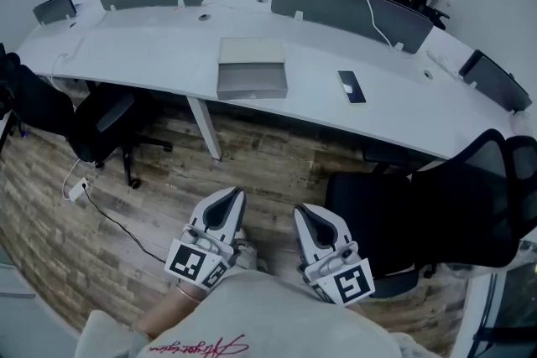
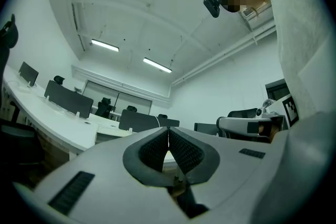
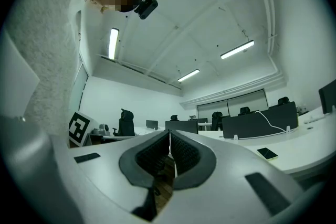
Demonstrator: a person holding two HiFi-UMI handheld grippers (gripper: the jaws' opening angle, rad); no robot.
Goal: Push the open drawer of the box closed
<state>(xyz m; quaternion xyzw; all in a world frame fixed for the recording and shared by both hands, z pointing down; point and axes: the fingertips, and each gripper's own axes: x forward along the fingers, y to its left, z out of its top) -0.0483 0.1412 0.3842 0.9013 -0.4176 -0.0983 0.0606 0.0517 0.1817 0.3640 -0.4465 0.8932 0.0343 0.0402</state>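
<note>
- Plainly, the box sits on the white bench, with its drawer pulled out toward us and not yet pushed in.
- We judge the whole task is left: reach the bench, set a claw against the drawer front, and press it home.
- Our left claw and right claw hang low over the wooden floor, well apart from the box, both with jaws closed on nothing.
- A phone lies to the right of the box.

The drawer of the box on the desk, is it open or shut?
Open: the drawer sticks out from the front of the box.
</note>
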